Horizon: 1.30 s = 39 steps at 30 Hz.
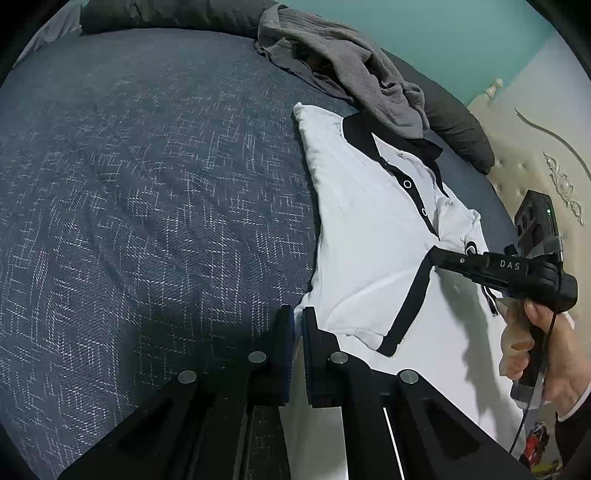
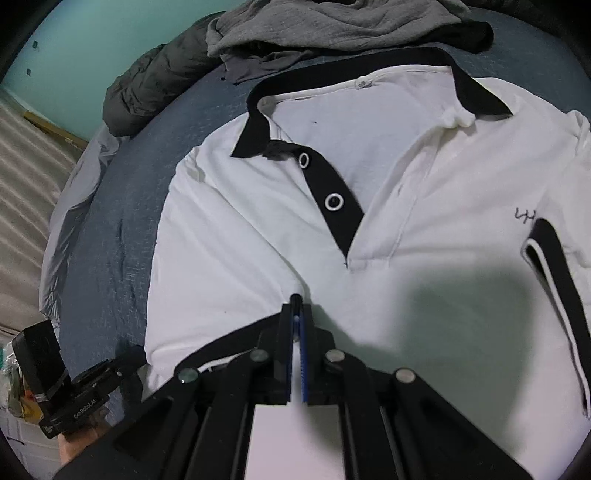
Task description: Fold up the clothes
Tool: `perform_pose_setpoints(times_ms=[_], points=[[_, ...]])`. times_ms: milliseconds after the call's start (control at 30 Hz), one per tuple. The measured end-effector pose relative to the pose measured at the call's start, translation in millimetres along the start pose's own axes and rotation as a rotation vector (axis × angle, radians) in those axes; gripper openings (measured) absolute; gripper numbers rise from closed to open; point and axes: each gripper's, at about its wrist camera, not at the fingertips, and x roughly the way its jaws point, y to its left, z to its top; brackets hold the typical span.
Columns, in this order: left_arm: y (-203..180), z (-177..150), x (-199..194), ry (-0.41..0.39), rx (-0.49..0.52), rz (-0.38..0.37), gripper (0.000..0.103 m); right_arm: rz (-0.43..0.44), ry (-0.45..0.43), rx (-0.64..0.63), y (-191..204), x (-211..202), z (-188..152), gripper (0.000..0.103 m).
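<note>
A white polo shirt (image 1: 369,229) (image 2: 424,184) with black collar, placket and sleeve trim lies front up on the blue-grey bedspread (image 1: 147,184). My left gripper (image 1: 298,314) is at the shirt's side edge, its jaws closed with white cloth showing between them. My right gripper (image 1: 434,256) (image 2: 295,301) is shut on the black cuff (image 1: 413,302) of a sleeve folded over the chest. A hand (image 1: 546,343) holds its handle. The other sleeve's black cuff (image 2: 557,288) lies at the right.
A crumpled grey garment (image 1: 343,62) (image 2: 332,26) and a dark padded jacket (image 1: 461,129) (image 2: 155,81) lie just beyond the collar. A cream tufted headboard (image 1: 535,166) and a teal wall bound that side. Open bedspread spreads to the left.
</note>
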Motion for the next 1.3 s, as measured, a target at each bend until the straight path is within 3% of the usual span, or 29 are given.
perform_pose_setpoints(times_ms=[67, 200, 333, 433, 600, 967, 1033, 1133, 1300], points=[[1, 0, 0, -0.001, -0.004, -0.001, 0.005, -0.006, 0.019, -0.022, 2, -1, 6, 0.007], [1, 0, 1, -0.003, -0.009, 0.000, 0.005, -0.067, -0.025, -0.096, 19, -18, 29, 0.017], [-2, 0, 2, -0.005, -0.005, 0.007, 0.005, -0.035, -0.051, -0.187, 54, -20, 64, 0.024], [-2, 0, 2, -0.007, -0.006, 0.008, 0.005, 0.033, -0.013, -0.297, 91, 0, 91, 0.024], [-1, 0, 4, -0.003, -0.002, 0.008, 0.005, 0.060, 0.040, -0.439, 137, 32, 120, 0.024], [2, 0, 6, 0.004, 0.002, 0.000, 0.005, -0.047, 0.144, -0.488, 154, 103, 152, 0.024], [1, -1, 7, 0.005, 0.003, 0.001, 0.005, -0.053, 0.161, -0.485, 153, 112, 155, 0.021], [2, -1, 7, 0.007, 0.002, 0.000, 0.005, -0.057, 0.149, -0.475, 152, 115, 158, 0.005], [3, -2, 7, 0.009, -0.003, -0.001, 0.005, -0.077, 0.115, -0.483, 152, 116, 163, 0.003]])
